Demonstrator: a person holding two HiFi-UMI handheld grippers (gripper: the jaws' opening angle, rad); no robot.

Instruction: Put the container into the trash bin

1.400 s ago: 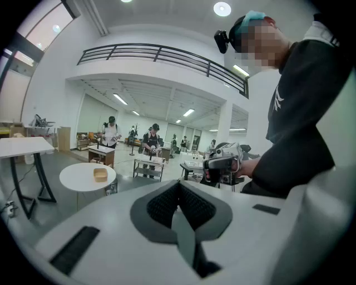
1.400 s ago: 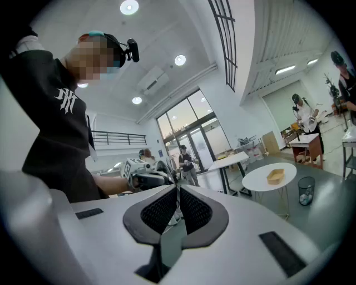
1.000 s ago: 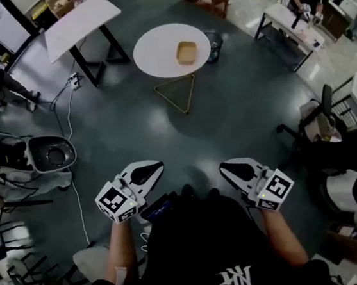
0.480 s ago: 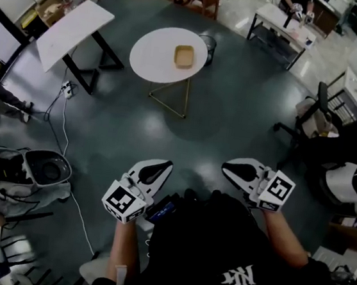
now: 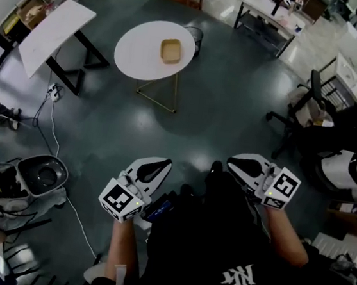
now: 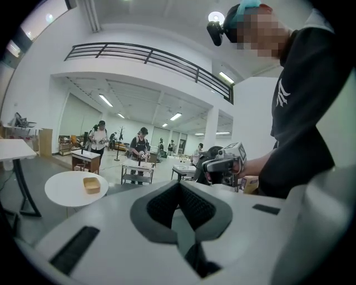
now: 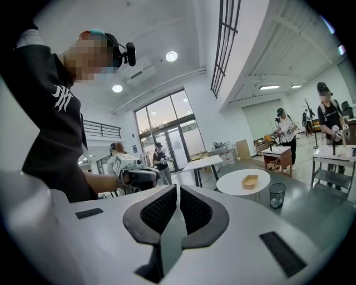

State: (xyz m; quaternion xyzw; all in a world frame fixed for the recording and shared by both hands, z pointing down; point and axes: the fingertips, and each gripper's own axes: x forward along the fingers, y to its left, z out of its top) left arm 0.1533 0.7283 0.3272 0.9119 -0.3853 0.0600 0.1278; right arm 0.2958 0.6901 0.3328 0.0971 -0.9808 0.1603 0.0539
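The round white table point(image 5: 134, 56) now sits further left in the head view than a second ago. On it rests the tan container point(image 5: 171, 51); the mesh trash bin point(image 5: 193, 38) stands just behind the table. Well short of the table, the left gripper point(image 5: 153, 168) and right gripper point(image 5: 243, 167) are pressed together, empty. This looks like the approach step; next, reach the table and spread one gripper around the container.
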